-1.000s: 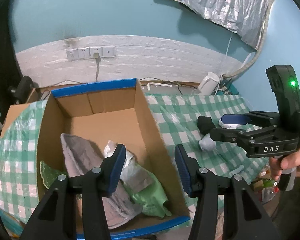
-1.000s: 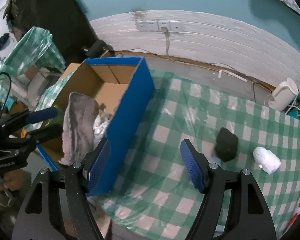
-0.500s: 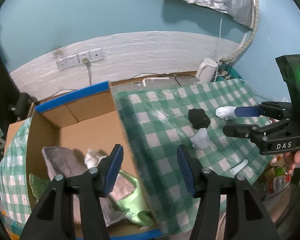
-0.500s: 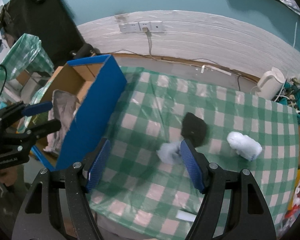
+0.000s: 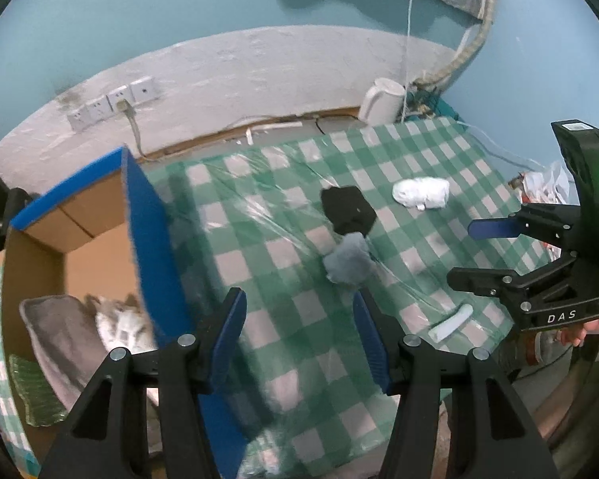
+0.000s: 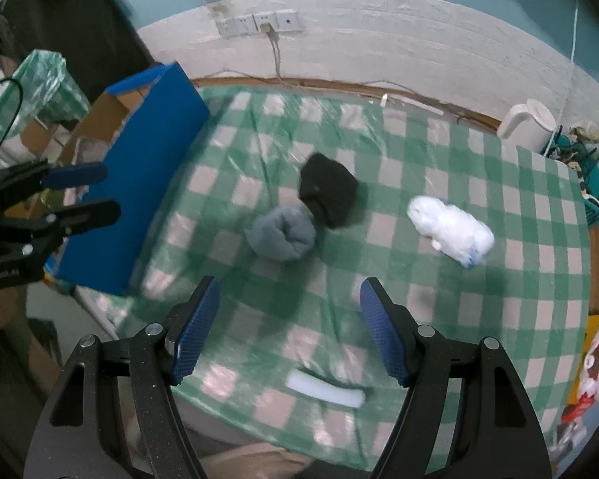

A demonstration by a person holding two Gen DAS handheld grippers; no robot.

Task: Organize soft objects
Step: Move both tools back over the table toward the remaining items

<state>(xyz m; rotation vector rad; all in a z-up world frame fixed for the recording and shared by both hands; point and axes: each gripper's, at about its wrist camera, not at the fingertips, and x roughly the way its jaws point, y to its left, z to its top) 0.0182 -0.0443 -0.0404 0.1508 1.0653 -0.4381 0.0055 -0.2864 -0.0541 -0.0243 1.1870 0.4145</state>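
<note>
A grey-blue sock roll (image 6: 281, 232) lies mid-table, touching a black sock roll (image 6: 328, 194); both show in the left wrist view, grey-blue roll (image 5: 348, 259) and black roll (image 5: 349, 209). A white roll (image 6: 450, 231) lies to the right, also seen at left wrist (image 5: 420, 193). A pale foam strip (image 6: 326, 390) lies near the front edge. My right gripper (image 6: 289, 333) is open and empty above the table front. My left gripper (image 5: 299, 337) is open and empty beside the blue cardboard box (image 5: 145, 231), which holds grey cloths (image 5: 56, 331).
A green checked cloth (image 6: 459, 167) covers the table. A white kettle (image 6: 528, 121) stands at the back right by cables. Wall sockets (image 6: 259, 24) sit behind. A second checked surface (image 6: 40, 84) is left of the box.
Both grippers have swung right, away from the box and toward the socks. The rolls now sit closer and more central in both views. Both stay open.
</note>
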